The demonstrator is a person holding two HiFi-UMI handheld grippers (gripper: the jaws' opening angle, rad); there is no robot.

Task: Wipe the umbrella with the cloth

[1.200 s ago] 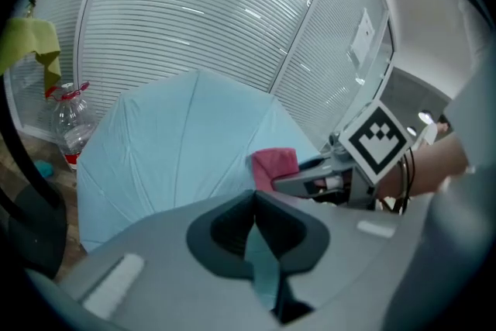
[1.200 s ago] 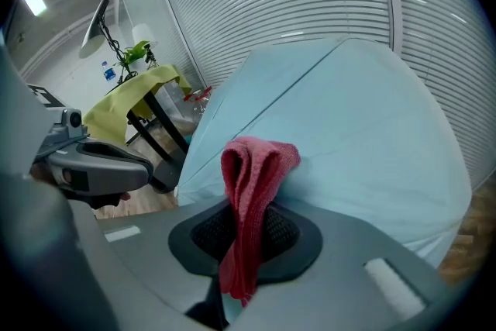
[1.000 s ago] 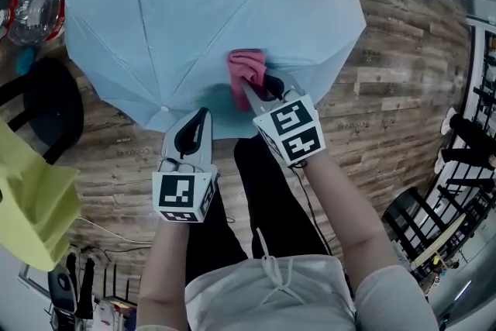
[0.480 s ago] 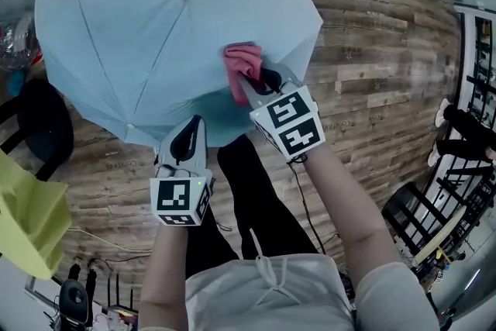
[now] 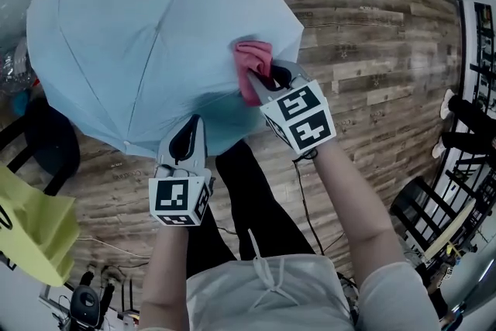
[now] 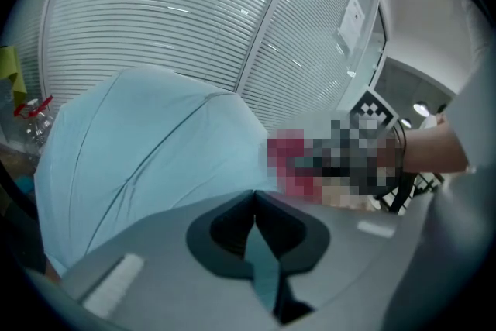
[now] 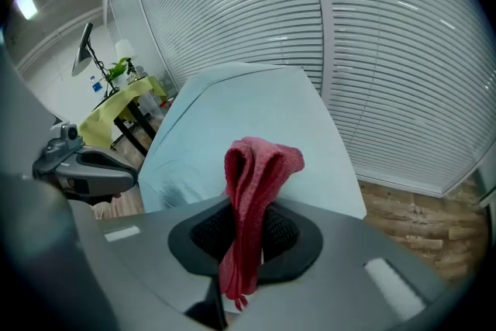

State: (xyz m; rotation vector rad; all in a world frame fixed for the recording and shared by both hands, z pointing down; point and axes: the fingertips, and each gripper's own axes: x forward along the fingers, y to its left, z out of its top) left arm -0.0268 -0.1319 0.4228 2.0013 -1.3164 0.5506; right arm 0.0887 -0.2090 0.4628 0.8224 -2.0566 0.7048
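Observation:
An open light-blue umbrella fills the upper left of the head view, canopy toward me. My left gripper is shut on the canopy's near edge; in the left gripper view a strip of blue fabric lies pinched between the jaws of that gripper. A folded pink-red cloth rests against the canopy's right side, with my right gripper shut on it. In the right gripper view the cloth sticks up out of that gripper in front of the umbrella.
Wooden plank floor lies beneath. A black stool and a yellow cover are at the left, a black rack at the right. White window blinds stand behind the umbrella. The person's legs are below the grippers.
The right gripper has slid the cloth a little to the right across the canopy. The umbrella has turned slightly. The left gripper keeps its hold on the edge.

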